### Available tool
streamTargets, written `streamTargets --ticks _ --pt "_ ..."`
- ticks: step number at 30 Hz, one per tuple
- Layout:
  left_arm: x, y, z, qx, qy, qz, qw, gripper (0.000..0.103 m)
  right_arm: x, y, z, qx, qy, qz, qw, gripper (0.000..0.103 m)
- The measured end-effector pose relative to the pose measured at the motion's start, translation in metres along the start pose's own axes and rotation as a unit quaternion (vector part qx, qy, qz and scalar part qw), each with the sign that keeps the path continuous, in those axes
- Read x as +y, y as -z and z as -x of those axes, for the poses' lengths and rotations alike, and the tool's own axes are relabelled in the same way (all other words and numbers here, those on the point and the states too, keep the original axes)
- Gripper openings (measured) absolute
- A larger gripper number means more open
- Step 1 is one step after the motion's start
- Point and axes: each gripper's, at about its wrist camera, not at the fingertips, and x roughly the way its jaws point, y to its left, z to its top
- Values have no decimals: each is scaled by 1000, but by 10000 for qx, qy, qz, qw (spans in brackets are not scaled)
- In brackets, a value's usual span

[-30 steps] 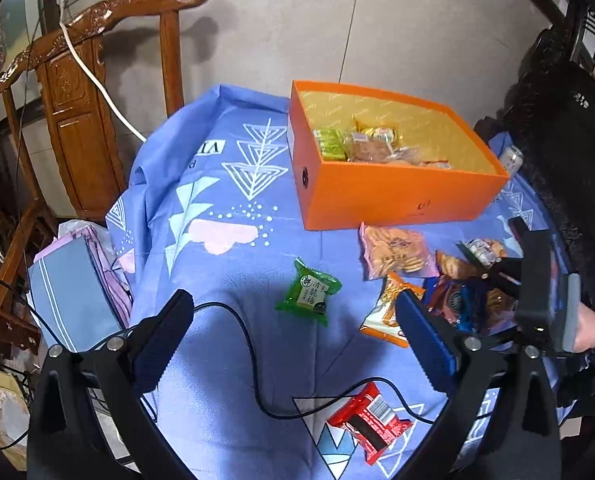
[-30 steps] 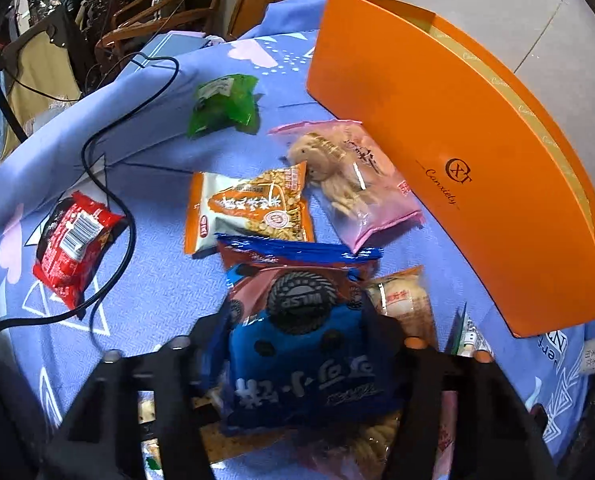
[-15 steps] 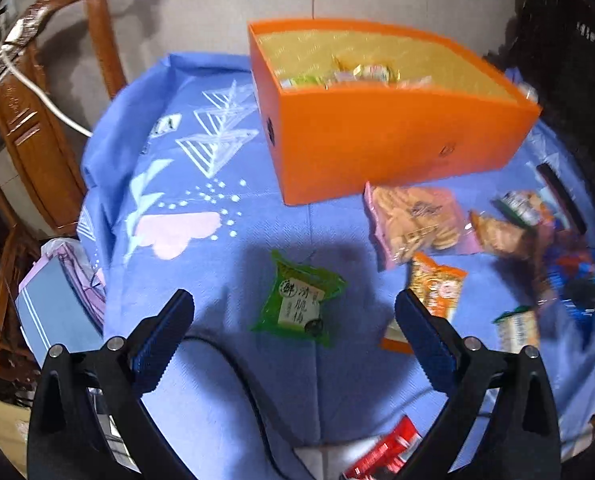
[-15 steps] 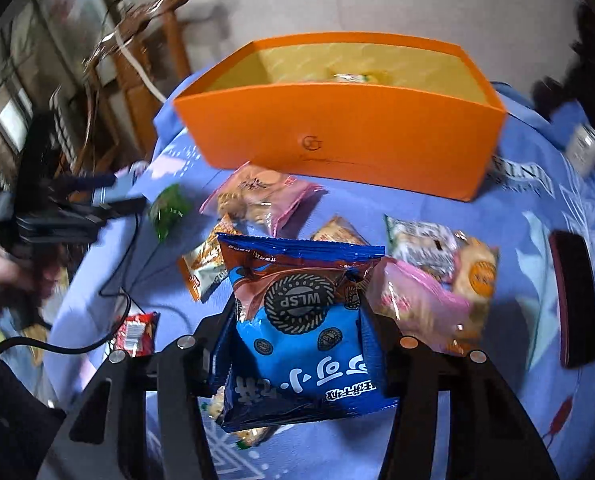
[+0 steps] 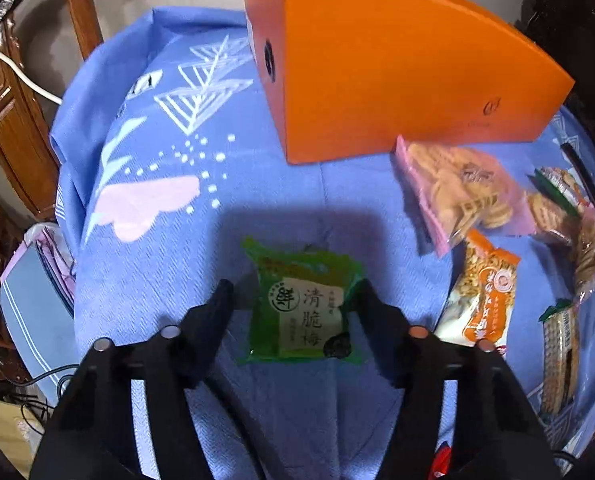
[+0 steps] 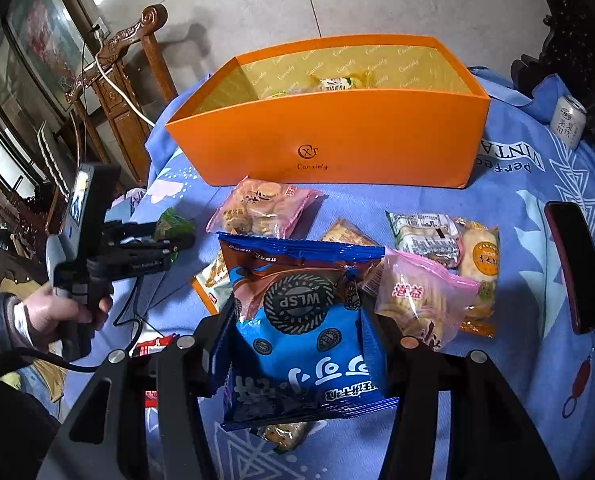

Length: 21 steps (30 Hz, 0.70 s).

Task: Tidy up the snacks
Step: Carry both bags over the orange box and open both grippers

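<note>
A green snack packet lies flat on the blue cloth. My left gripper points down over it with its jaws closing. The packet sits between the fingers: the right finger touches its edge and a small gap shows at the left finger. The right wrist view shows this gripper at the left, held by a hand. My right gripper is shut on a blue cookie bag, held above the cloth. The orange box stands behind with a few snacks inside.
Loose snacks lie in front of the box: a pink biscuit bag, another pink bag, an orange packet and a red packet. A can and a dark red phone sit at the right. A wooden chair stands at the back left.
My left gripper came down over the green packet and its jaws narrowed around it. My right gripper rolled level with the blue bag and now faces the orange box.
</note>
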Motion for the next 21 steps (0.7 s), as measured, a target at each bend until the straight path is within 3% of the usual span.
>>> streamTargets --ticks 1,2,21 --pt "0 1 1 -34 16 -27 10000 43 0 -1 0 -9 -1 -11 10000 55" --pt "-1 1 1 -44 21 -43 10000 41 1 -2 0 -19 12 -17 10000 55" --pt "2 -2 70 -572 43 60 9983 40 6 -5 17 -339 -4 7 9994 55"
